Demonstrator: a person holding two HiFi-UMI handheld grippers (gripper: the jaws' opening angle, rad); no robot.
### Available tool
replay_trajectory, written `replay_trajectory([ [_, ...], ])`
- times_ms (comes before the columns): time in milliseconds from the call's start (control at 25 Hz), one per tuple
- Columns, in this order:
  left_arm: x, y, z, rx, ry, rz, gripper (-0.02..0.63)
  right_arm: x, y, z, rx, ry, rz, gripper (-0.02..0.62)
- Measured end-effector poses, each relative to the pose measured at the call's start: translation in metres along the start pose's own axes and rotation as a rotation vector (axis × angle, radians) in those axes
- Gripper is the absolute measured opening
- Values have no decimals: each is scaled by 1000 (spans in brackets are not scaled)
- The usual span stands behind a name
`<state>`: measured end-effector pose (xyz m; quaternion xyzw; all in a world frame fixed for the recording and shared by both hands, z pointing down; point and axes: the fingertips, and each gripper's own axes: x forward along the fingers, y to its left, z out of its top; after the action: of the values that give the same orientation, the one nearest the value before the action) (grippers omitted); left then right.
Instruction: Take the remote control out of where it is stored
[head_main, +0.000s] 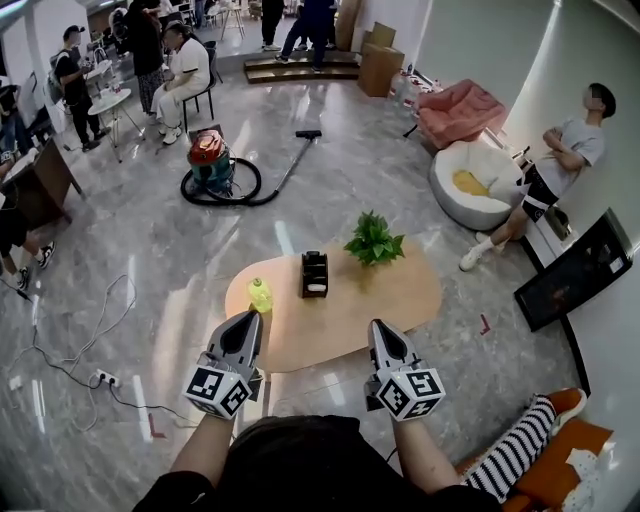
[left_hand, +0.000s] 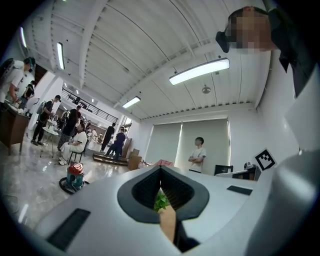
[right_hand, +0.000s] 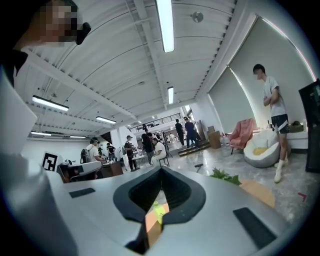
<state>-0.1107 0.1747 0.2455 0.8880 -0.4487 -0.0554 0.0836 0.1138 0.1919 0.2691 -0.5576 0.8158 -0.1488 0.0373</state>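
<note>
**Remote control in its holder, both claws shut and empty**

What looks like the remote control (head_main: 316, 288), a pale piece too small to be sure of, sits in the near compartment of the black holder (head_main: 314, 264) on the oval bench (head_main: 400, 300). A yellow-green bottle (head_main: 260, 296) stands just left of the holder and a potted plant (head_main: 374, 240) just right. The left claw (head_main: 252, 318) and right claw (head_main: 378, 326) hover at the near edge, both closed on nothing.

Head view looks steeply down; both gripper views look level, all sharing the table (head_main: 400, 295).
</note>
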Motion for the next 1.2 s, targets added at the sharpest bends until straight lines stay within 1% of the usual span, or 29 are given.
replay_trajectory([
  [120, 4, 16, -11, -32, 1, -3, 6, 11, 3, -11, 47, 27, 4, 8],
  [240, 11, 26, -22, -51, 20, -3, 6, 18, -4, -21, 29, 62, -20, 8],
  [400, 24, 31, -33, -51, 53, 5, 6, 30, -16, -34, 34, 113, -25, 8],
  [520, 33, 39, -46, -63, 68, 33, 6, 51, -23, -43, 26, 163, 4, 8],
  [680, 48, 63, -63, -94, 101, 86, 6, 93, -28, -45, -21, 196, 57, 8],
  [880, 70, 74, -80, -88, 165, 143, 6, 135, -57, -62, -8, 278, 96, 8],
  [1000, 88, 76, -95, -110, 190, 170, 6, 153, -76, -73, -14, 330, 114, 8],
  [1080, 101, 76, -102, -117, 209, 182, 6, 168, -88, -78, -18, 354, 130, 8],
  [1200, 128, 77, -107, -87, 249, 173, 6, 195, -97, -84, -16, 372, 163, 8],
])
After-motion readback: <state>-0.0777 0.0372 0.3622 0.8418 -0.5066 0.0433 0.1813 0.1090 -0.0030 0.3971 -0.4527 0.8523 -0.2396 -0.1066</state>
